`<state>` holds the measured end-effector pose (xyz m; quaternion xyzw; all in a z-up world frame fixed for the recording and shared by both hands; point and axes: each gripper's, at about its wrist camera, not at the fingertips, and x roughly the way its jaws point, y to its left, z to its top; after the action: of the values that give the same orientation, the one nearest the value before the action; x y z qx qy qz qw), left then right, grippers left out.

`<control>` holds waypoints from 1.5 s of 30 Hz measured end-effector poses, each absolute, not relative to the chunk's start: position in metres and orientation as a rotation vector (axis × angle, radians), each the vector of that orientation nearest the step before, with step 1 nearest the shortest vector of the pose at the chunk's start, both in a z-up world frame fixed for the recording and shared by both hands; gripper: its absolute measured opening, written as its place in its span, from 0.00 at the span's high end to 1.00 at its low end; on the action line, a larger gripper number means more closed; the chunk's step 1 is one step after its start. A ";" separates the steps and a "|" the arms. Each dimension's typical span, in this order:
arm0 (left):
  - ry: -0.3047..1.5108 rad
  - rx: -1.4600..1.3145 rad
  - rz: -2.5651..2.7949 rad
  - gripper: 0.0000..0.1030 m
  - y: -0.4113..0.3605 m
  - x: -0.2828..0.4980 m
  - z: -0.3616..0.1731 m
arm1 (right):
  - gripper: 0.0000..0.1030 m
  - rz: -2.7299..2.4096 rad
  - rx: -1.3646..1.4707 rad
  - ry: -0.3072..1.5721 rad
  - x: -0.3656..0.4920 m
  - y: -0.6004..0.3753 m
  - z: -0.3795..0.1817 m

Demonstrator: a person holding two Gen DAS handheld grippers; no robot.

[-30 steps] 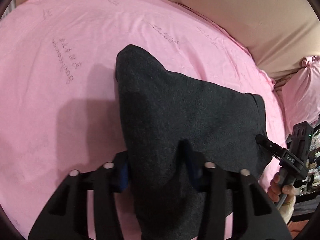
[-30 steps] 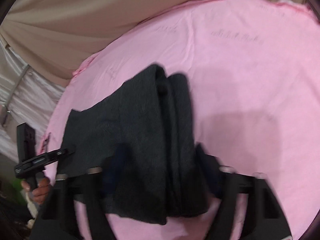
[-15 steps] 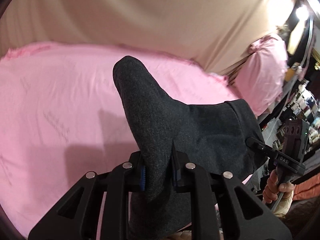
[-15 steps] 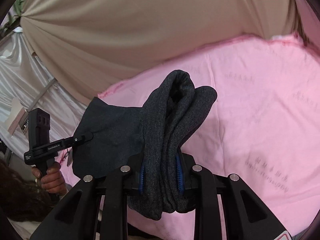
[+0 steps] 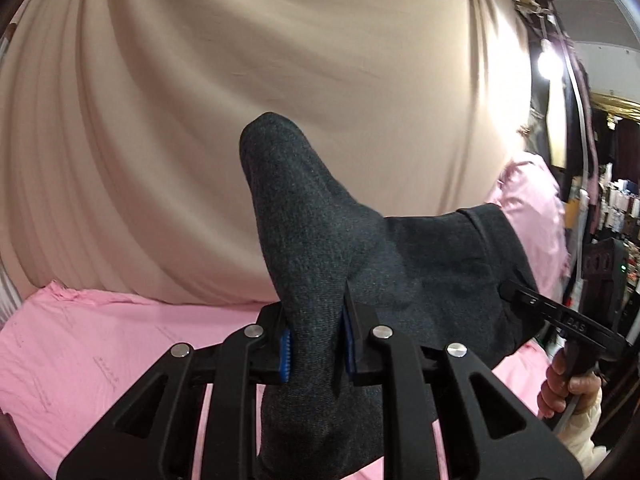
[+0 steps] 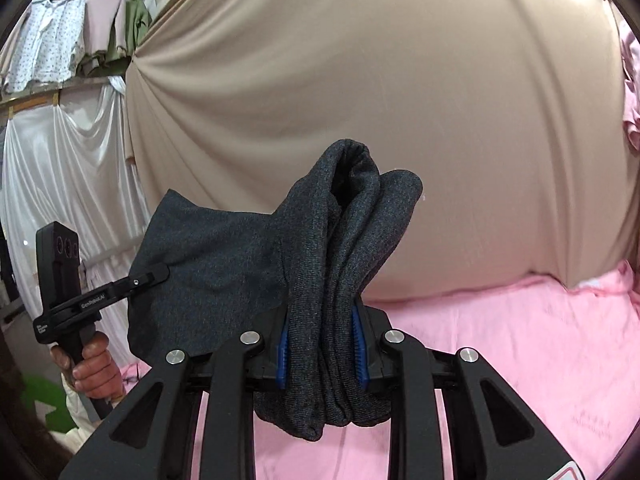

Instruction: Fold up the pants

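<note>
The dark grey pants [image 5: 320, 248] hang in the air above the pink sheet [image 5: 100, 360], stretched between the two claws. The left claw [image 5: 316, 346] is clamped on a bunched fold of the cloth, its blue pads [image 5: 285, 356] pressing both sides. The right claw [image 6: 322, 350] is likewise closed on a thicker roll of folds. From the left wrist, the other claw shows at 4 o'clock, gripped by a hand [image 5: 568, 380]. A beige curtain [image 6: 360, 100] fills the background.

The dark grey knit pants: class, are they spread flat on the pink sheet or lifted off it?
Lifted: the dark grey knit pants hang bunched in both tools, above the pink sheet.
</note>
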<state>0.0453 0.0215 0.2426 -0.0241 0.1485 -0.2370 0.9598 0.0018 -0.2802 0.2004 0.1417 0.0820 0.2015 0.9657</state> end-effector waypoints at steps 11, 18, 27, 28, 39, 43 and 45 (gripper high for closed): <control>0.529 -0.069 -0.339 0.81 -0.008 0.229 0.135 | 0.77 0.333 0.375 0.380 0.182 -0.293 0.108; 0.869 0.012 -0.067 0.70 -0.011 0.345 -0.059 | 0.63 0.147 0.492 0.728 0.270 -0.328 -0.050; 0.698 -0.142 -0.138 0.32 0.015 0.302 0.033 | 0.80 0.270 0.349 0.546 0.236 -0.301 0.043; 0.692 -0.136 -0.161 0.28 0.002 0.304 0.036 | 0.81 0.278 0.313 0.549 0.239 -0.293 0.041; 0.806 0.102 -0.087 0.29 -0.059 0.312 -0.040 | 0.84 0.065 0.208 0.628 0.237 -0.290 0.011; 0.724 0.121 -0.070 0.24 -0.074 0.270 -0.007 | 0.83 0.048 0.210 0.574 0.192 -0.291 0.028; 0.707 0.120 -0.075 0.23 -0.068 0.250 0.003 | 0.82 0.032 0.186 0.565 0.174 -0.291 0.027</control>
<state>0.2499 -0.0682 0.0028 0.0585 0.3457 -0.0369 0.9358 0.1744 -0.2907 0.0266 0.0918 0.2784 0.0155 0.9559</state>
